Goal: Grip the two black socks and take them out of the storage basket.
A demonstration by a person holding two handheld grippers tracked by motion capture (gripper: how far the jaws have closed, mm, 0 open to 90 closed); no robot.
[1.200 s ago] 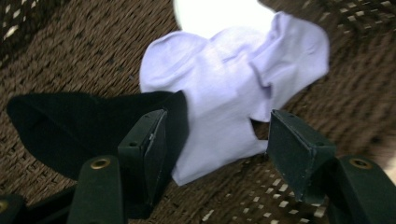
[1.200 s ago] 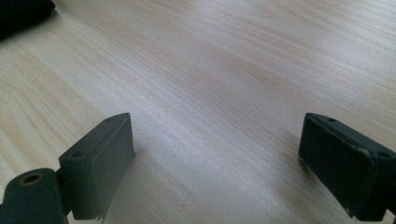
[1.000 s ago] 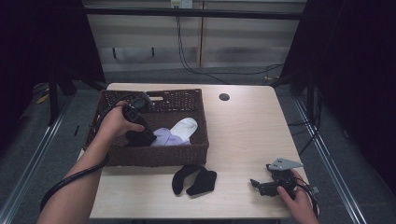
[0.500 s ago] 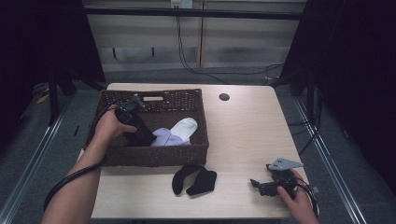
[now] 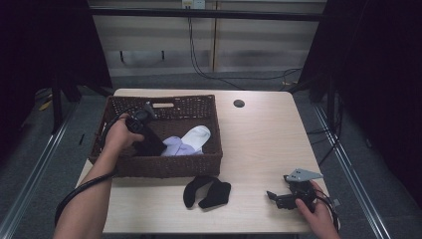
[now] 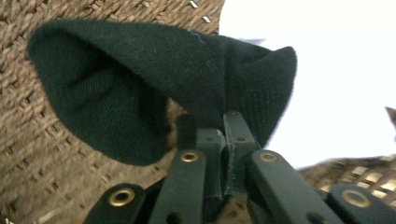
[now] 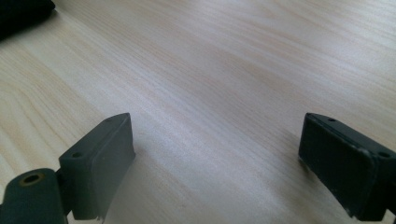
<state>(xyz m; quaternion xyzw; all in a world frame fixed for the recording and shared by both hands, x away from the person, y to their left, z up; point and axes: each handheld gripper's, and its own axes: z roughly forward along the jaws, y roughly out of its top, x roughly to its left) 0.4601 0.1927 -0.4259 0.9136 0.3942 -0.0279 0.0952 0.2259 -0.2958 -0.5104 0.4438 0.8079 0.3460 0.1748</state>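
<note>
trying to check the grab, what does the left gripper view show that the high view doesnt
Left gripper view: the left gripper has its jaws pinched shut on a fold of the black sock, a bunched edge caught between the pads.

High view: the whole table, two more black socks lying on it in front of the basket, and the right gripper resting near the front right corner.

Both: the wicker basket, the held black sock and the white cloth beside it.

Left gripper (image 6: 224,140) pinches a black sock (image 6: 140,88) (over wicker basket (image 6: 42,186)).
</note>
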